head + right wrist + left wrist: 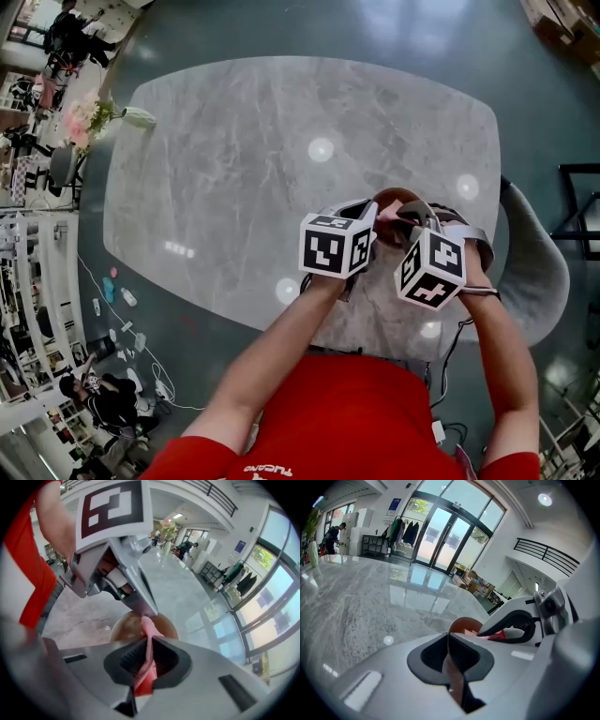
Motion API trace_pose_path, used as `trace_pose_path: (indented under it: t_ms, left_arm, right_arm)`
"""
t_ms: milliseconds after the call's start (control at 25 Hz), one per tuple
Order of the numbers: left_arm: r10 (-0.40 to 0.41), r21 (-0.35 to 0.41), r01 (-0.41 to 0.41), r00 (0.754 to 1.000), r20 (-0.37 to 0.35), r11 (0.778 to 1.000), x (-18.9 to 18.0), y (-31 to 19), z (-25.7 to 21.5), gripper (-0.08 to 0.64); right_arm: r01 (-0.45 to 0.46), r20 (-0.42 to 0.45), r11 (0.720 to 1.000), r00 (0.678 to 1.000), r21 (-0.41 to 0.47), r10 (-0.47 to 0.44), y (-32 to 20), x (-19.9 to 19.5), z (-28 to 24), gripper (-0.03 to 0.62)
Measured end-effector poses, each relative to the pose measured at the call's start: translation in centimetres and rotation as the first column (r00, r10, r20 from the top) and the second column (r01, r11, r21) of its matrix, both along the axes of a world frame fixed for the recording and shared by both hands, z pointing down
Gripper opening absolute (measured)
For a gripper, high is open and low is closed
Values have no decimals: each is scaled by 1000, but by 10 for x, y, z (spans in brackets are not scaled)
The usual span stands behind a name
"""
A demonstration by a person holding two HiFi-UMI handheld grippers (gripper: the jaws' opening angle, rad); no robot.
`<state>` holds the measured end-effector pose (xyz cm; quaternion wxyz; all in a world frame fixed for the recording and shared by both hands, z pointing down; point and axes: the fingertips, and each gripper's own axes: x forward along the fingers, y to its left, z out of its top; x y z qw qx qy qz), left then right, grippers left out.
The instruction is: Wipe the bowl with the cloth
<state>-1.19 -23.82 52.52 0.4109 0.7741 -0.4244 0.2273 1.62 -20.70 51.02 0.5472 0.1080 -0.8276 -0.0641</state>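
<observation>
Here, the left claw (449,651) is clamped on the rim of the brown bowl (461,623). Only its own view shows that strip of rim pinched between the pads. In the head view the bowl lies toward three o'clock of the grey table (234,169), half hidden behind the marker cubes. The right claw (149,656) is closed on the pink cloth (149,629), which juts out at twelve o'clock over the bowl's hollow.

Red short-sleeved shirt (356,417), black-and-white marker cubes (335,247), grey dark-padded fingers (426,660)
</observation>
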Motion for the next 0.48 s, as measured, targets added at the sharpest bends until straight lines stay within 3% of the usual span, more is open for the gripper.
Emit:
trace_pose_path:
  t_ms: [160, 480]
  left_arm:
    - [-13, 5, 13, 1000, 2, 1000, -3, -1, -2, 17]
    - [-4, 51, 3, 1000, 15, 999, -3, -1, -5, 39]
  right_arm:
    - [-81, 73, 997, 994, 18, 80, -7, 4, -7, 20]
    - [-154, 160, 988, 976, 26, 148, -11, 6, -8, 21]
